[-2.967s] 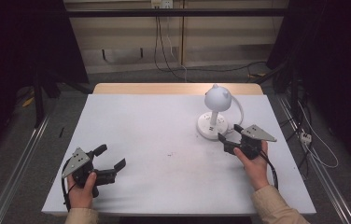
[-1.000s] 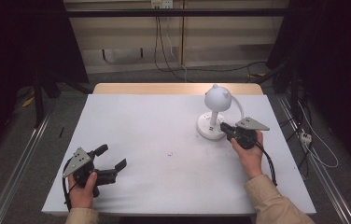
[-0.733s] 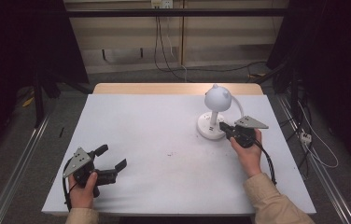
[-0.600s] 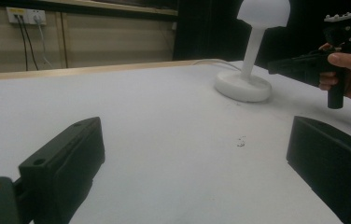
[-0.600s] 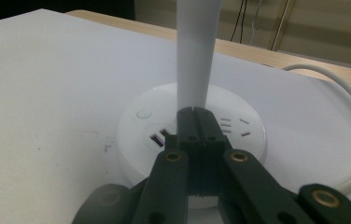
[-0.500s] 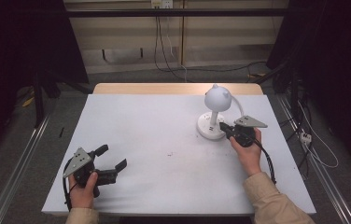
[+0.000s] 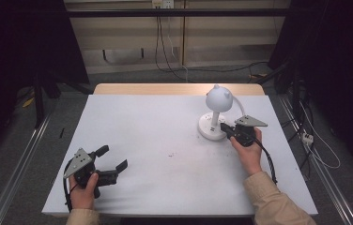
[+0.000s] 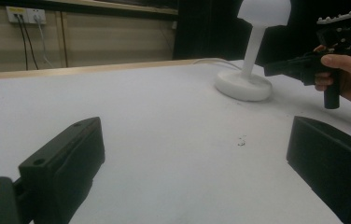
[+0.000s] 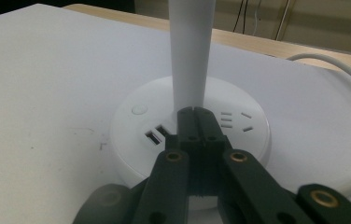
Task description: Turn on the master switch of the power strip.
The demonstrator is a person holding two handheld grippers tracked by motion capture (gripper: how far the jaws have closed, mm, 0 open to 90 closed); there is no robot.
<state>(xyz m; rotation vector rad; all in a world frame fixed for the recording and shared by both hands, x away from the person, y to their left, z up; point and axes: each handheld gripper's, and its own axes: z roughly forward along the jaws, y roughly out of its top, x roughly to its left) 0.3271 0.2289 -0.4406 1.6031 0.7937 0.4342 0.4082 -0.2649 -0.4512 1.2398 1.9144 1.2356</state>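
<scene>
Hovering over the round base of the white desk lamp with a ball-shaped head [image 7: 217, 123] at the upper right of the high view, the right hand-held gripper [image 9: 195, 114] has its jaws pressed together with nothing between them, tips beside the stem near a small round button [image 9: 139, 110]. Likely the press is not yet made; the button is untouched. The left hand-held gripper [image 7: 113, 159] rests wide open at lower left on the white counter [image 7: 156, 140].

- White plastic desk lamp [image 7: 215, 117] with round head, slim stem and disc base, standing upright at the counter's far right.
- Base top shows sockets and a button.
</scene>
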